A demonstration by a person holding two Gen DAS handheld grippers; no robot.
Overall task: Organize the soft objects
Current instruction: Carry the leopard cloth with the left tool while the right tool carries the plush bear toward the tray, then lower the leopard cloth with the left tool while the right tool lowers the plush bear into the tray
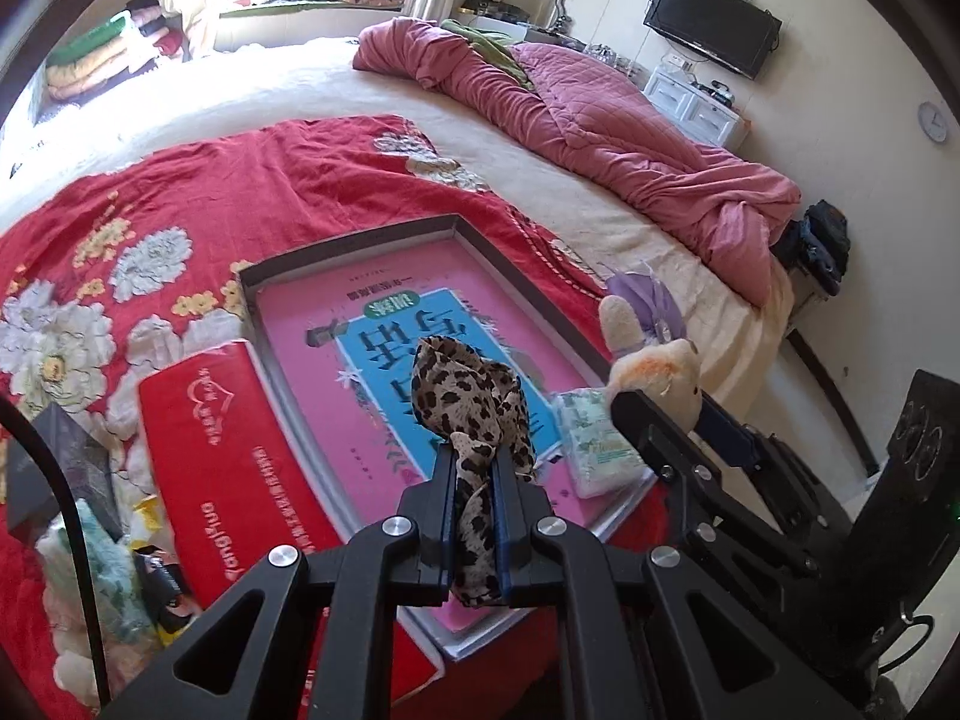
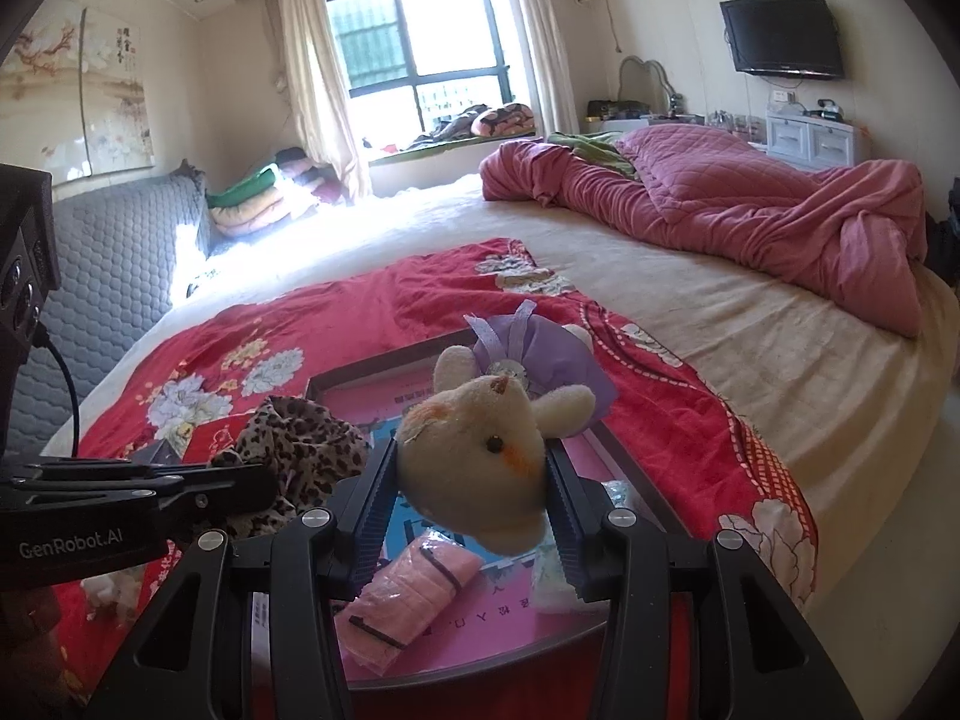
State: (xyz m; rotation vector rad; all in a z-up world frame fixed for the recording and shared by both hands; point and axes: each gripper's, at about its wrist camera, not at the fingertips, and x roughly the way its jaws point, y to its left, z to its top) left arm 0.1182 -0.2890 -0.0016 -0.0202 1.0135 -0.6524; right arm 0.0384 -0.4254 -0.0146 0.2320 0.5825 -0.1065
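Pinching crumpled leopard-print scarf [image 1: 474, 414], left gripper [image 1: 474, 468] clamped; right gripper [image 2: 474, 480] squeezes fuzzy cream plush rabbit [image 2: 480, 450] above shallow pink-lined tray [image 1: 360, 240].

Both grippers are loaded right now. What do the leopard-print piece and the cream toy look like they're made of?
Leopard-print piece: looks like thin woven fabric, matte to slightly silky; it crumples and twists into a narrow rope inside the left gripper.

Cream toy: short fuzzy plush, apparently stuffed; its head is pinched in the right gripper. Its purple dress looks like thin, smooth cloth with a ribbon bow.
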